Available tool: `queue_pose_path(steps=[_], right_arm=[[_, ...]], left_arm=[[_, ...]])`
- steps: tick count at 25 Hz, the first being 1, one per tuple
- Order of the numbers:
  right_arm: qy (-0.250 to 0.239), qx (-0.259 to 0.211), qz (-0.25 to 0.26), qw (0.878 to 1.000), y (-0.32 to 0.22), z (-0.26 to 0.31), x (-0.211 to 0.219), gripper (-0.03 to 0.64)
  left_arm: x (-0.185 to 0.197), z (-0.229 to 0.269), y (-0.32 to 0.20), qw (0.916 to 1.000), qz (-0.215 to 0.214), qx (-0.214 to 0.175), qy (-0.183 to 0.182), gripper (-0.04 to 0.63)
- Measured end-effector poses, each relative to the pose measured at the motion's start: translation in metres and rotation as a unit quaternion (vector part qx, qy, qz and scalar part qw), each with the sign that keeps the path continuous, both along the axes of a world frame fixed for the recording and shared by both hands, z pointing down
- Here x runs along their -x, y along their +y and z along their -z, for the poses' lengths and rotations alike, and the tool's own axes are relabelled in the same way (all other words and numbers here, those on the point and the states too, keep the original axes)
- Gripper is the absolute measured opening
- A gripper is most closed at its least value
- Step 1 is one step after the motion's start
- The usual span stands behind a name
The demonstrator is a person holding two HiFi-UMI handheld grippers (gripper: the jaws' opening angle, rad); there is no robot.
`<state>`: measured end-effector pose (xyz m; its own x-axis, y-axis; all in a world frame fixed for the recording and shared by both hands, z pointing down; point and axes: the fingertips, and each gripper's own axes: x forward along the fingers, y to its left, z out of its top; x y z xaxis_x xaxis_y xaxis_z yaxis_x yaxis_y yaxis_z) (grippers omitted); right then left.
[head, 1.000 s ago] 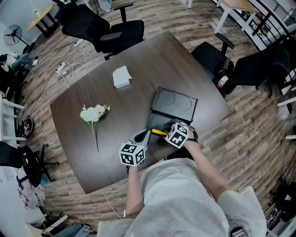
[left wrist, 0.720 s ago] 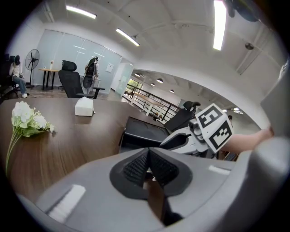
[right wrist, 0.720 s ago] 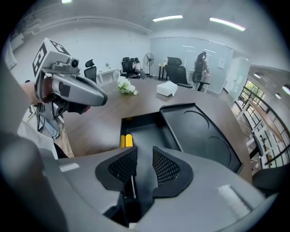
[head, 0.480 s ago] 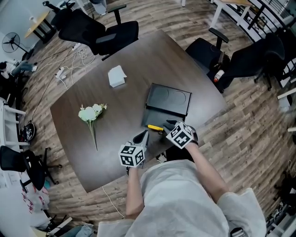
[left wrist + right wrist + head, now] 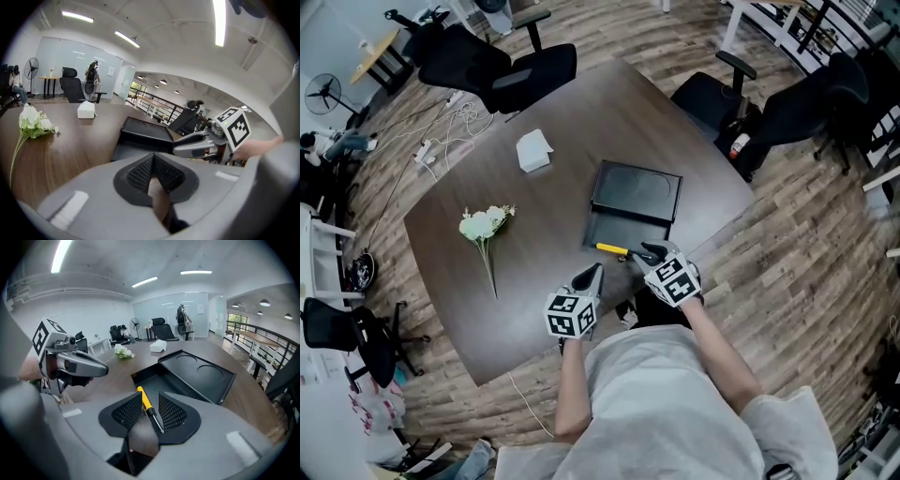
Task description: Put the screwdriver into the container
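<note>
The black container (image 5: pixel 630 228) lies open on the dark table (image 5: pixel 534 272), its lid (image 5: pixel 639 187) folded back. A screwdriver (image 5: pixel 611 249) with a yellow handle lies at the tray's near edge. My right gripper (image 5: pixel 649 252) stands open just behind it. In the right gripper view the screwdriver (image 5: pixel 146 405) runs slantwise between the parted jaws of the right gripper (image 5: pixel 150 404), handle toward the container (image 5: pixel 192 373). My left gripper (image 5: pixel 596 271) hovers left of it, shut and empty. In the left gripper view its pads meet at the left gripper's tip (image 5: pixel 152 160).
A white flower bunch (image 5: pixel 486 225) lies at the table's left and a white box (image 5: pixel 532 150) at the back. Black office chairs (image 5: pixel 511 67) stand behind the table and another chair (image 5: pixel 717 98) at the right. Cables (image 5: pixel 455 117) trail on the wooden floor.
My right gripper has drawn back from the screwdriver, which stays at the tray's near edge. The head view has shifted a little. The left gripper has hardly moved.
</note>
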<state>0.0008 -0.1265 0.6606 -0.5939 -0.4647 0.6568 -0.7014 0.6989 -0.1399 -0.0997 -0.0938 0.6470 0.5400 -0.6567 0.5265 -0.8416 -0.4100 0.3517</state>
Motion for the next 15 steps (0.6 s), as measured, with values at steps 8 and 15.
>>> queue_pose_path(steps=[8, 15], right_arm=[[-0.056, -0.023, -0.037, 0.997, 0.019, 0.007, 0.008, 0.095], [-0.085, -0.029, -0.063, 0.994, 0.017, 0.016, 0.005, 0.095]], left_arm=[[0.010, 0.003, 0.006, 0.9997, 0.015, -0.020, -0.005, 0.055], [0.017, 0.006, 0.005, 0.9993, 0.023, -0.030, 0.005, 0.055]])
